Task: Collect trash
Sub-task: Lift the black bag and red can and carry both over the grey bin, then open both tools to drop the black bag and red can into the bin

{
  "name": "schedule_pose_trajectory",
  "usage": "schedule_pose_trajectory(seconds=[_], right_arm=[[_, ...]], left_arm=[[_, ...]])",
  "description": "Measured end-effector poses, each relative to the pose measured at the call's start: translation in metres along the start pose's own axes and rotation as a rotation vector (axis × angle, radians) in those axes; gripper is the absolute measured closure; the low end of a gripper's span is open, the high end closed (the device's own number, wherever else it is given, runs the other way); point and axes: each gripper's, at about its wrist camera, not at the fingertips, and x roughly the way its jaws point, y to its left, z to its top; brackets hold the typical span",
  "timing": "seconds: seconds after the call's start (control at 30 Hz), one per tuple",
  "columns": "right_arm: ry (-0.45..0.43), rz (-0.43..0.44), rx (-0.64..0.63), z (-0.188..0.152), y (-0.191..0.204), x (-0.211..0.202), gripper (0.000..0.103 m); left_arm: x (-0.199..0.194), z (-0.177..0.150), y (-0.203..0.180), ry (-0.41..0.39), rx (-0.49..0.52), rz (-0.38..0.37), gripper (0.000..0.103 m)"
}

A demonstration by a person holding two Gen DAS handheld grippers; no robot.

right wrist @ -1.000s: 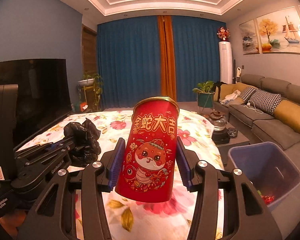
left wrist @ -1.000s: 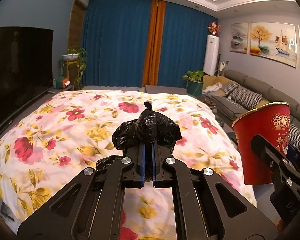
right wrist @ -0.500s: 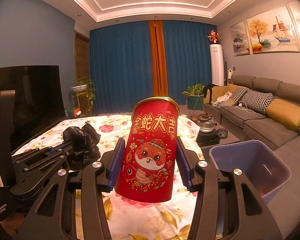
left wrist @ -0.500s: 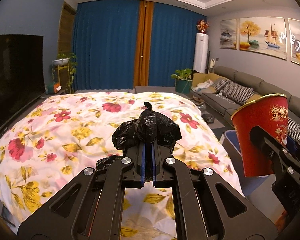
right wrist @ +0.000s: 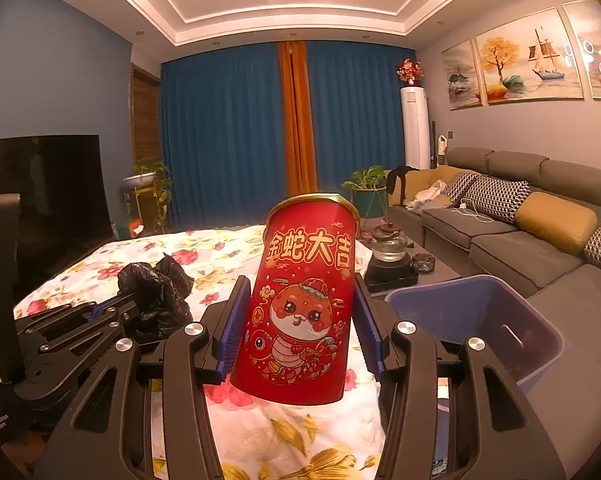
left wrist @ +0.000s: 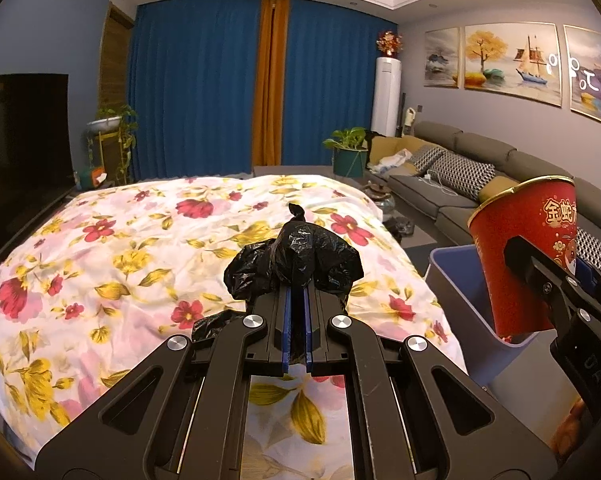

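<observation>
Trash fills both of your tools. Your left gripper (left wrist: 296, 300) sits at the lower centre of the left wrist view, its blue pads pressed nearly together on a crumpled black plastic bag (left wrist: 296, 258), which bulges out above the fingertips with a twisted tail pointing up. Behind the bag the flowered bedspread (left wrist: 120, 248) fills the middle of that frame.

Your right gripper (right wrist: 300, 328) holds a red paper cup (right wrist: 306, 300) at the centre of the right wrist view. The blue pads clamp its two sides, the gold rim is uppermost, and the cup leans slightly to the right. A cartoon snake and gold characters face the camera.

To the right of the cup in that view, at the lower right of the frame, stands a blue-grey plastic bin (right wrist: 472, 300) with its mouth open, just off the edge of the bed. In the left wrist view the same bin shows at the right edge, and the cup hangs in front of its opening, held from the right.

A grey sofa (right wrist: 520, 240) runs along the right side, and dark blue curtains (right wrist: 220, 140) hang at the back.
</observation>
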Motion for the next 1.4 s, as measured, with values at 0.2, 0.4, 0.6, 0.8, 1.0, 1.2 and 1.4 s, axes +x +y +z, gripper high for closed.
schedule_pose_trajectory(seconds=[0.2, 0.4, 0.6, 0.8, 1.0, 1.2, 1.4], right_arm=[[-0.020, -0.055, 0.003, 0.000, -0.019, 0.000, 0.054], [-0.051, -0.171, 0.010, 0.008, -0.058, -0.002, 0.053], [-0.052, -0.260, 0.020, 0.012, -0.090, 0.006, 0.053], [-0.048, -0.313, 0.035, 0.010, -0.114, 0.011, 0.051], [-0.040, -0.345, 0.052, 0.009, -0.134, 0.018, 0.050], [-0.043, -0.355, 0.065, 0.005, -0.144, 0.024, 0.046], [-0.042, -0.366, 0.090, 0.008, -0.160, 0.028, 0.035]], left_arm=[[0.003, 0.010, -0.026, -0.017, 0.031, -0.055, 0.099], [0.009, 0.024, -0.073, -0.065, 0.080, -0.151, 0.099], [0.028, 0.033, -0.125, -0.071, 0.105, -0.258, 0.099], [0.051, 0.029, -0.170, -0.057, 0.150, -0.327, 0.099], [0.074, 0.022, -0.196, -0.044, 0.174, -0.390, 0.099], [0.090, 0.017, -0.210, -0.037, 0.184, -0.450, 0.097], [0.107, 0.010, -0.205, -0.010, 0.198, -0.470, 0.058]])
